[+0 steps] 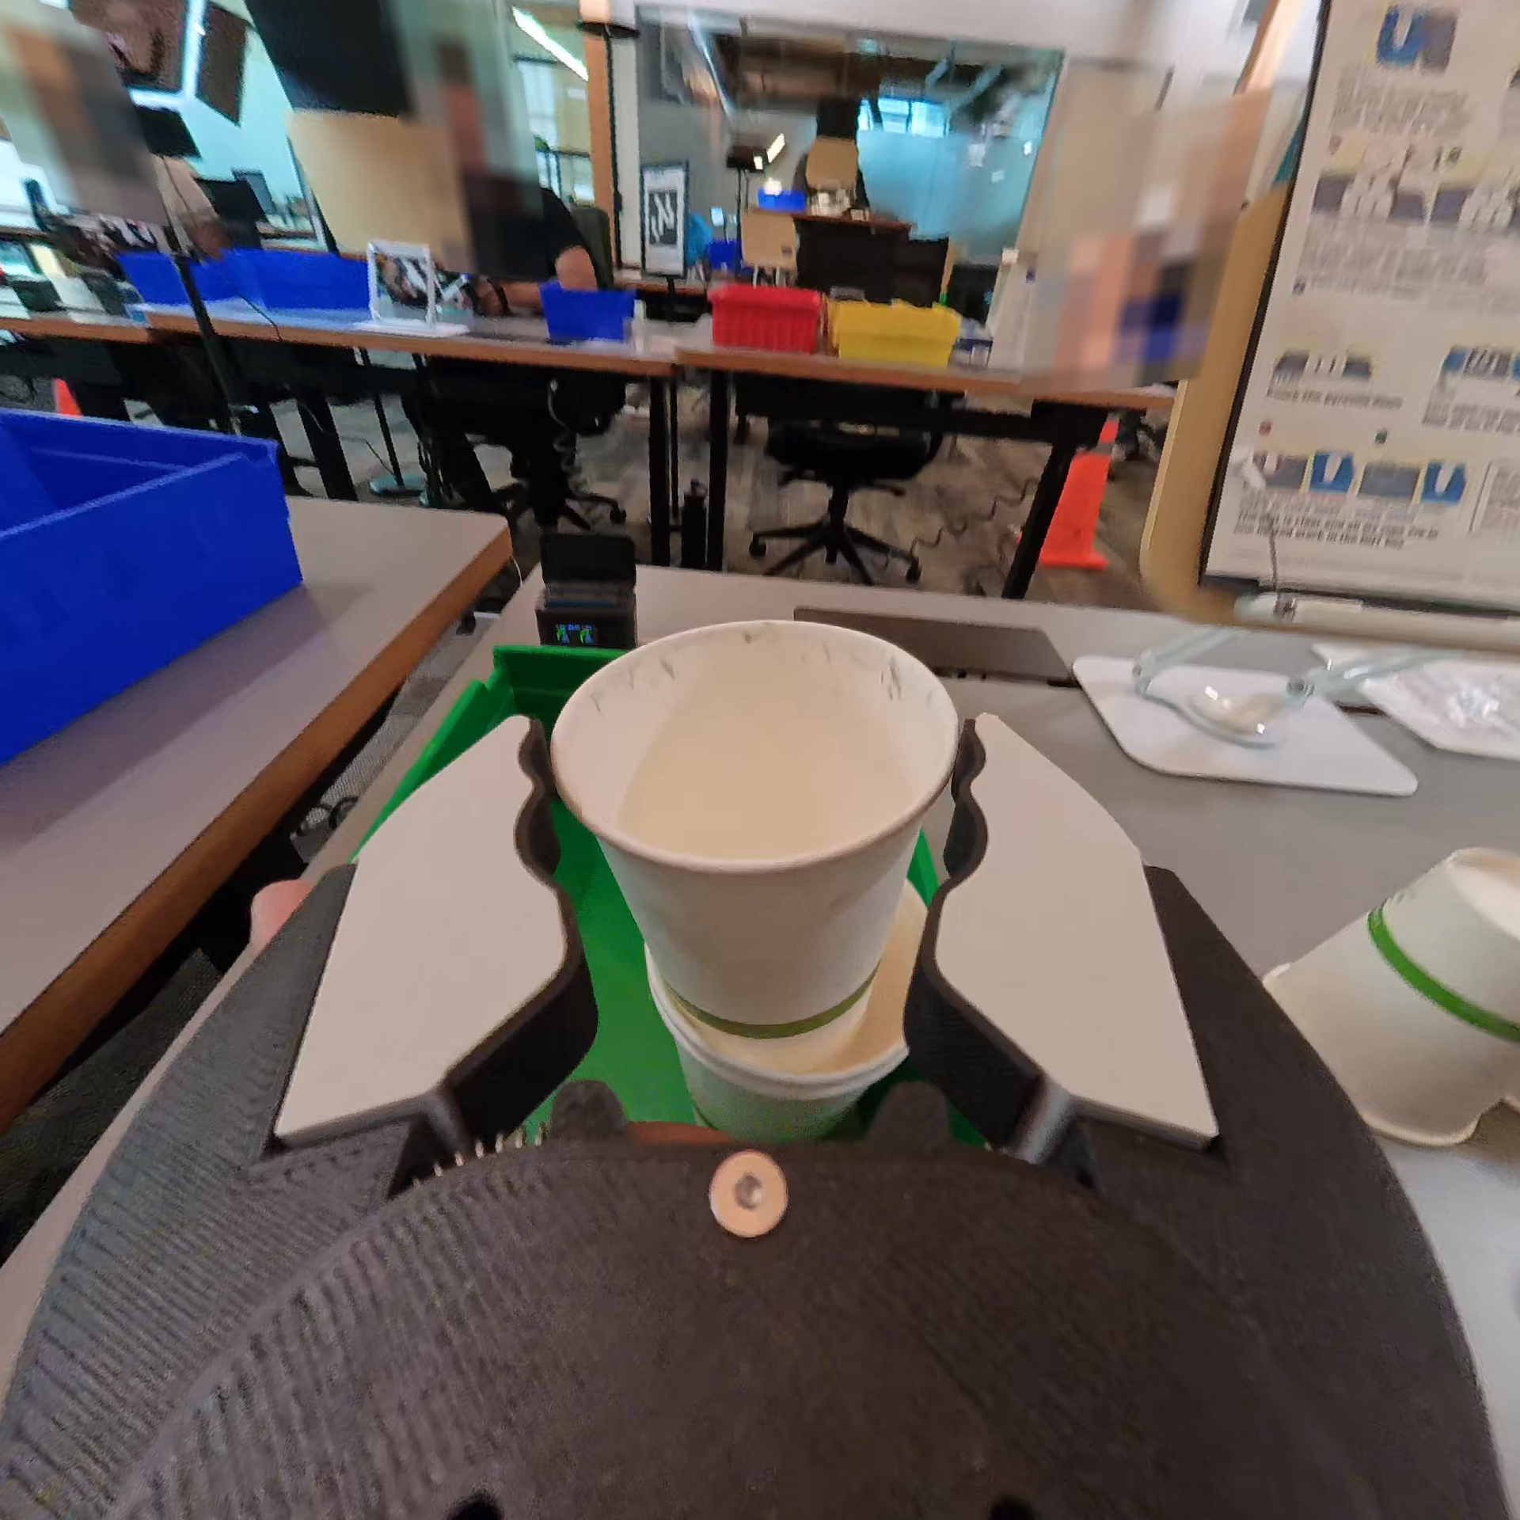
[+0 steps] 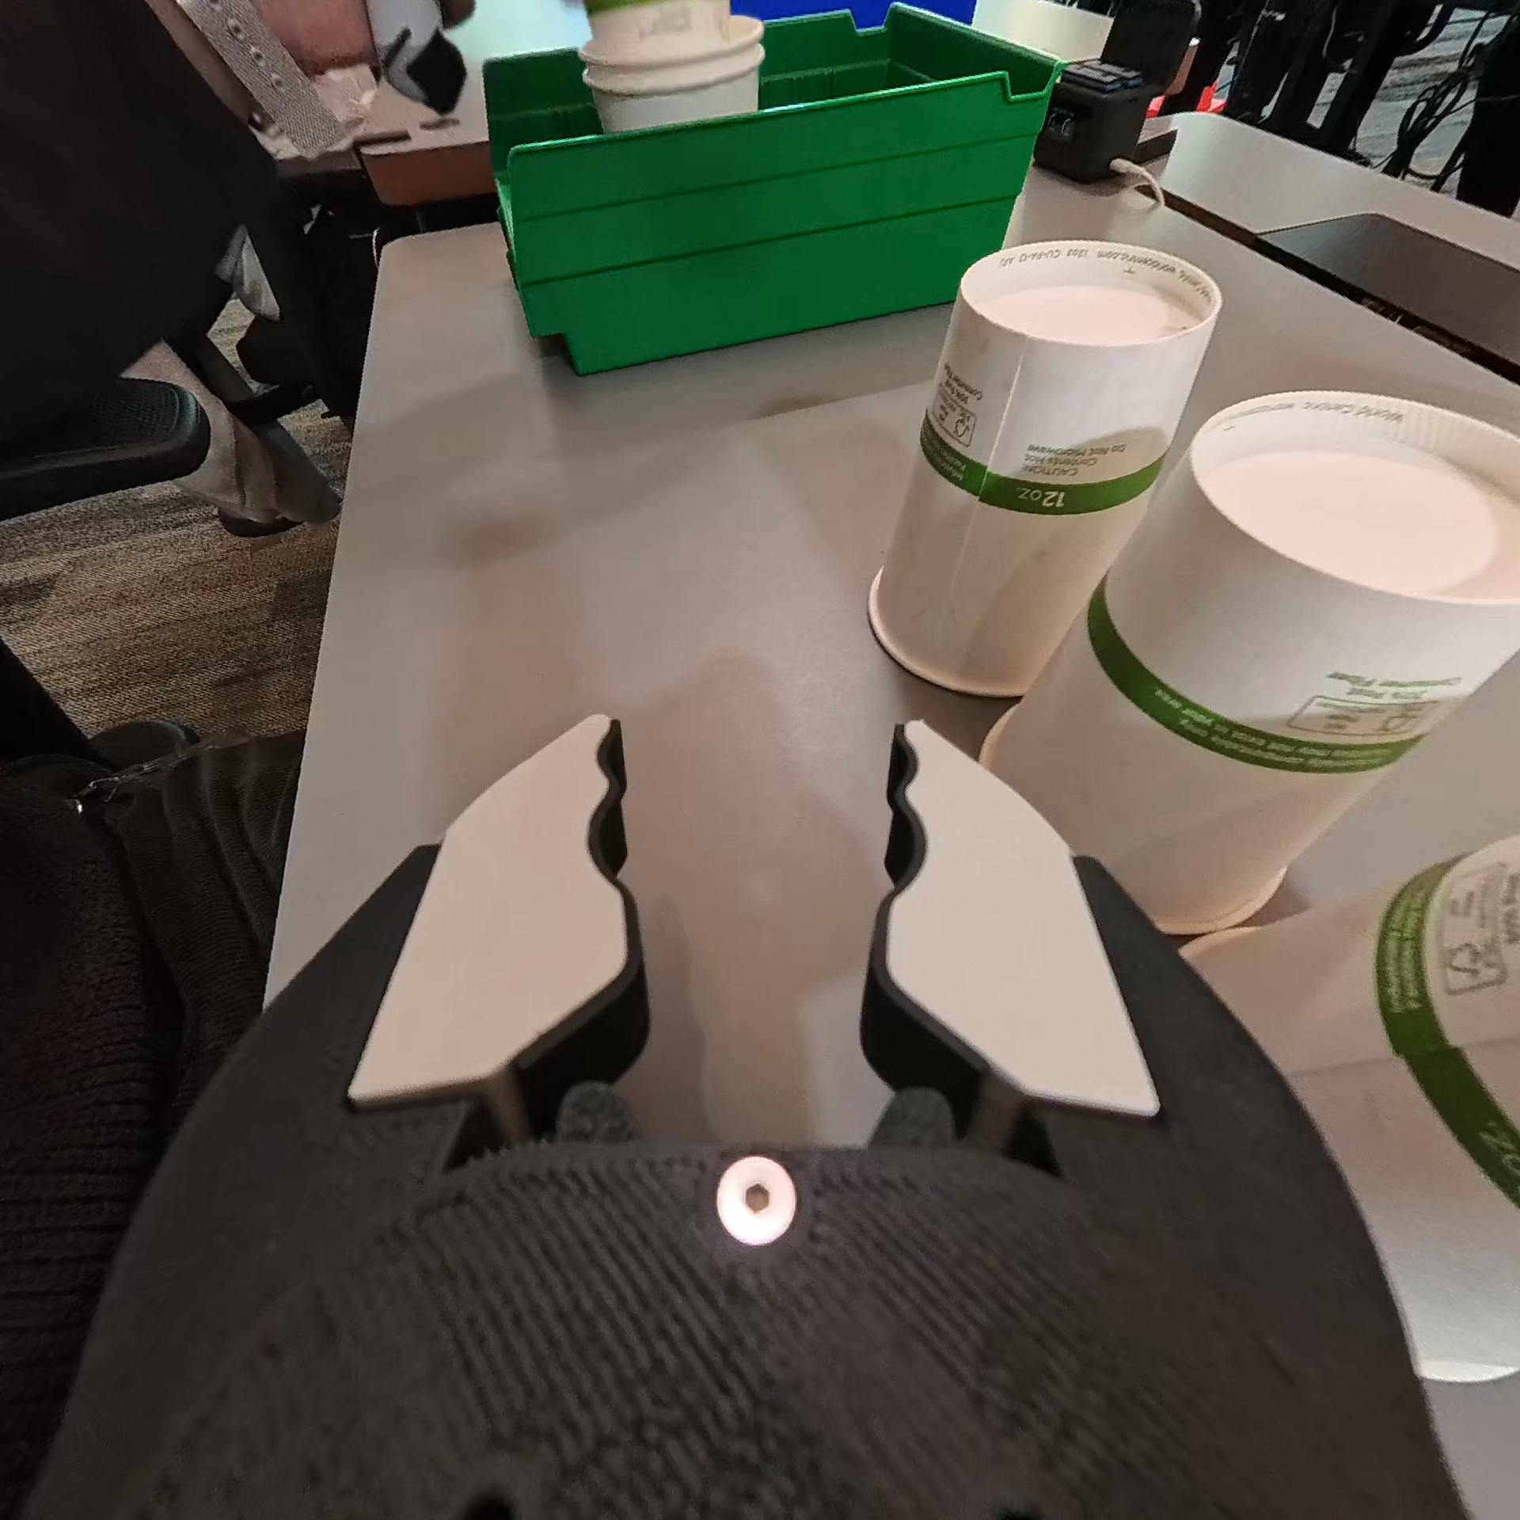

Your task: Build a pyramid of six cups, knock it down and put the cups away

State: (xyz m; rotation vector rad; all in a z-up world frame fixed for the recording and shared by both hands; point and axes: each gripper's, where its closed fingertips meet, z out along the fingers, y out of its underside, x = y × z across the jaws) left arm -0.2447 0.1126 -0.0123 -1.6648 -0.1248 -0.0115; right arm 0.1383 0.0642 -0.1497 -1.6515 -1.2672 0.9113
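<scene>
My left gripper [image 1: 753, 740] is shut on a white paper cup with a green band [image 1: 765, 905], one finger on each side just below its rim. The cup is upright and open side up. Its base sits in the mouth of another white cup [image 1: 781, 1086] standing in a green bin [image 1: 609, 946]. My right gripper [image 2: 755, 740] is open and empty, low over the grey table [image 2: 576, 576]. Three upside-down white cups stand to its right: a far one [image 2: 1028, 493], a nearer one [image 2: 1234, 699] and one at the frame edge [image 2: 1439, 1110].
The green bin [image 2: 765, 238] with the cup stack [image 2: 670, 82] stands at the table's far end. A blue bin [image 1: 140, 559] is on the left table. A black device [image 1: 586, 600], a white pad [image 1: 1332, 757] and a poster board [image 1: 1382, 329] stand behind. An upside-down cup [image 1: 1415, 1012] is at right.
</scene>
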